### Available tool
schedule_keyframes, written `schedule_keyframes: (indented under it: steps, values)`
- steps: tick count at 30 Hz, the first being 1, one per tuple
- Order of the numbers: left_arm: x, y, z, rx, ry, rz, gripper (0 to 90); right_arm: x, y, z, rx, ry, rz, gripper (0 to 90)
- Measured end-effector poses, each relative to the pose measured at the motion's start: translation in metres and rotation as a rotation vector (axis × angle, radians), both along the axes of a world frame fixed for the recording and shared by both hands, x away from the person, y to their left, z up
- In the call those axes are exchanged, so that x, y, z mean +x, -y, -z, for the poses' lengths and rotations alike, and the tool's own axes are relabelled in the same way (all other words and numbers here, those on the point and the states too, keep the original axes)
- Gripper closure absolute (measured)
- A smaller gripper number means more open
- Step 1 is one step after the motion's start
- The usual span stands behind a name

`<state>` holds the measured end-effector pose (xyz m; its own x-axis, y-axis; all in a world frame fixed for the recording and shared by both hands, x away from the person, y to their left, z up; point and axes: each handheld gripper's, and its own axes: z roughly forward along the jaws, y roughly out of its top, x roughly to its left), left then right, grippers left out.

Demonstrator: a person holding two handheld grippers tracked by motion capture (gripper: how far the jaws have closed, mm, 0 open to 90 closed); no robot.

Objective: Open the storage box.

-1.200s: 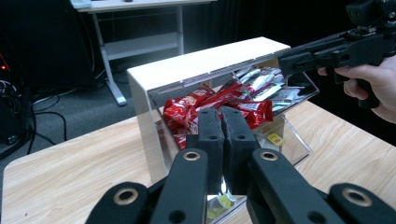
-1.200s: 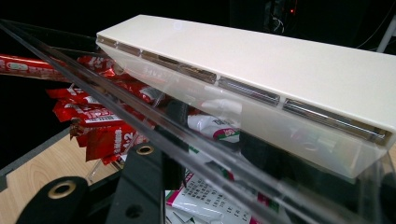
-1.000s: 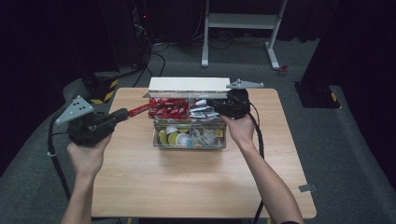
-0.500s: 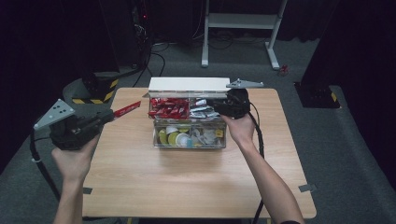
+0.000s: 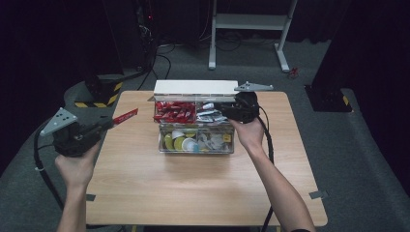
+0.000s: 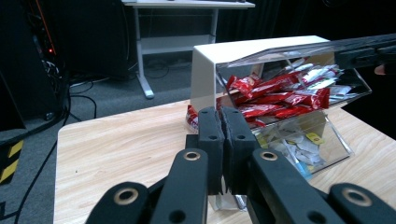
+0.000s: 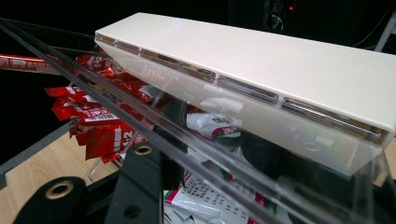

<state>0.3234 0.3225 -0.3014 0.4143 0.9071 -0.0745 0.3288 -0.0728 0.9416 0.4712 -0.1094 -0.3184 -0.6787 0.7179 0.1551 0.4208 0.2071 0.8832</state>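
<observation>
A clear plastic box [image 5: 196, 145] with a white top [image 5: 196, 88] stands at the table's far middle. Its upper tray holds red packets [image 5: 174, 112] and white sachets [image 5: 211, 116]; the lower part holds yellow-green discs and small white items. My right gripper [image 5: 223, 108] is shut on the box's raised clear lid [image 7: 140, 123], whose edge crosses between the jaws of this right gripper [image 7: 163, 140]. My left gripper [image 5: 107, 124] hangs over the table's left edge, shut on one red packet [image 5: 124, 116]. In the left gripper view the left gripper [image 6: 223, 140] has its jaws pressed together.
The wooden table [image 5: 203, 193] has bare room in front of the box and on both sides. Beyond it are a white desk frame [image 5: 249, 29], floor cables and a yellow-black striped base [image 5: 104, 94] at the far left.
My left gripper has drawn left, away from the box, carrying the red packet with it. The right gripper has stayed on the lid.
</observation>
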Motion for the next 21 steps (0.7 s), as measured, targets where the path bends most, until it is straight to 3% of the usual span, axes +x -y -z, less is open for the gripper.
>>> schedule_keyframes:
  steps: [21]
  values:
    - [0.022,0.008,0.035,0.035,-0.031,-0.031,87.6,-0.003,0.003,-0.002,0.003,0.002,-0.002,60.9]
